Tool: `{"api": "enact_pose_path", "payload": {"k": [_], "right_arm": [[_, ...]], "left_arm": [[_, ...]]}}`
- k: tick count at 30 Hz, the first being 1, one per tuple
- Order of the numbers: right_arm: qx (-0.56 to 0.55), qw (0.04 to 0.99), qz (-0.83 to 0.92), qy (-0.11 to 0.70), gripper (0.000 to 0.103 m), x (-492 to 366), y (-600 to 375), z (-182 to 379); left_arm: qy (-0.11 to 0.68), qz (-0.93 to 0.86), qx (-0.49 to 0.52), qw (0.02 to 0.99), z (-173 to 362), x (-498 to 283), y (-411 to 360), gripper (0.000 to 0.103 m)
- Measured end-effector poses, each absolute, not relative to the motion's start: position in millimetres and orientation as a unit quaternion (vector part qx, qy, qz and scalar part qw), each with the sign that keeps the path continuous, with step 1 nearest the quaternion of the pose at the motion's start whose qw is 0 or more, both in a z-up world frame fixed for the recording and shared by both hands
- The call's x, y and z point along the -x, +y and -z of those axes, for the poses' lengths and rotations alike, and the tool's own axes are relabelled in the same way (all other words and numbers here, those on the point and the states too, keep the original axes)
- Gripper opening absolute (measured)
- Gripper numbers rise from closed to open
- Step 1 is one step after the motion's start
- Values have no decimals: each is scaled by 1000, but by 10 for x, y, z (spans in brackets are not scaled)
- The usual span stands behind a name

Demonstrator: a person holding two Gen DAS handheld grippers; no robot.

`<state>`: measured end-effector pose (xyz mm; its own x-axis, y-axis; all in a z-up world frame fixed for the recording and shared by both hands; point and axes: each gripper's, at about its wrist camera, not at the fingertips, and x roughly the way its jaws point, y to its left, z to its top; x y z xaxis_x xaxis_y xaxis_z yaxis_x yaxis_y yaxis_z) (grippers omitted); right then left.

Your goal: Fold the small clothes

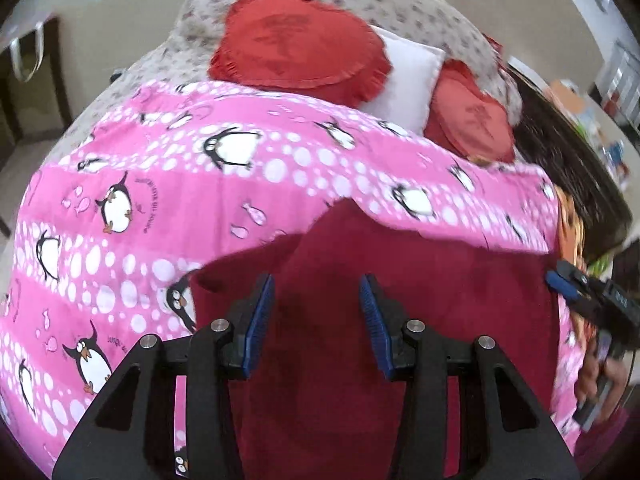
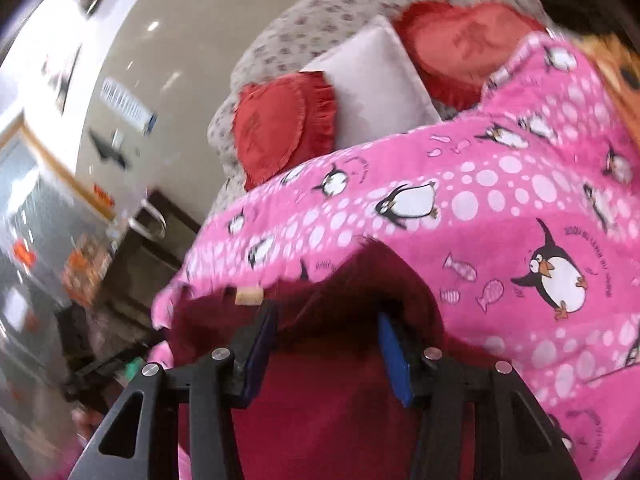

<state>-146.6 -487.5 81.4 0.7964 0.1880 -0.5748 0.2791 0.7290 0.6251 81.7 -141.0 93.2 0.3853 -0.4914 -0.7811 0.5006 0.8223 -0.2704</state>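
Pink penguin-print sheet (image 1: 248, 184) fills mid-frame. Dark red garment (image 1: 400, 280) lies on it, lower centre of both views. Red cushions (image 1: 300, 44) sit at top. Left gripper (image 1: 318, 322) and right gripper (image 2: 326, 354) hover over the garment, fingers apart.

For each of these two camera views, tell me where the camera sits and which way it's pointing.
Left wrist: sits on the left gripper, looking along its open fingers over the dark red garment on the pink penguin blanket; the right gripper shows at the right edge.
Right wrist: sits on the right gripper, fingers open over the dark red garment, camera tilted.
Shared: garment, blanket, red cushions and white pillow.
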Motion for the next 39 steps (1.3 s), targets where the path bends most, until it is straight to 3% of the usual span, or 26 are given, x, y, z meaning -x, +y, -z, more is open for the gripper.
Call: {"api": "enact_pose_path", "payload": {"k": [5, 12, 14, 16, 20, 25, 27, 31, 34, 39], "right_arm": [[-396, 875, 26, 276, 51, 1848, -5009, -939], [-369, 874, 57, 311, 52, 1855, -4966, -769], [-340, 885, 55, 313, 41, 1782, -4890, -760], [-286, 897, 89, 326, 8, 1651, -4794, -782], [-258, 901, 127, 325, 8, 1543, -4812, -832], [-303, 864, 154, 371, 8, 1417, -5045, -457], [-316, 866, 158, 354, 8, 1532, -5061, -505], [-322, 872, 176, 325, 29, 1778, -5038, -805], [-312, 888, 143, 307, 33, 1826, -4864, -1002], [-271, 895, 79, 345, 33, 1492, -4404, -1021]], "left_arm": [[464, 294, 0, 836, -938, -772, -1228, 45], [476, 276, -7, 835, -725, -708, -1244, 45], [475, 267, -13, 838, -677, -720, -1270, 45], [474, 263, -17, 840, -655, -750, -1311, 45], [466, 250, -30, 848, -605, -833, -1398, 46], [472, 226, -20, 852, -527, -913, -1403, 46], [466, 226, -26, 855, -609, -858, -1391, 46], [434, 233, -49, 869, -811, -698, -1416, 46], [426, 247, -44, 870, -888, -663, -1490, 46], [431, 242, -42, 868, -808, -735, -1673, 46]]}}
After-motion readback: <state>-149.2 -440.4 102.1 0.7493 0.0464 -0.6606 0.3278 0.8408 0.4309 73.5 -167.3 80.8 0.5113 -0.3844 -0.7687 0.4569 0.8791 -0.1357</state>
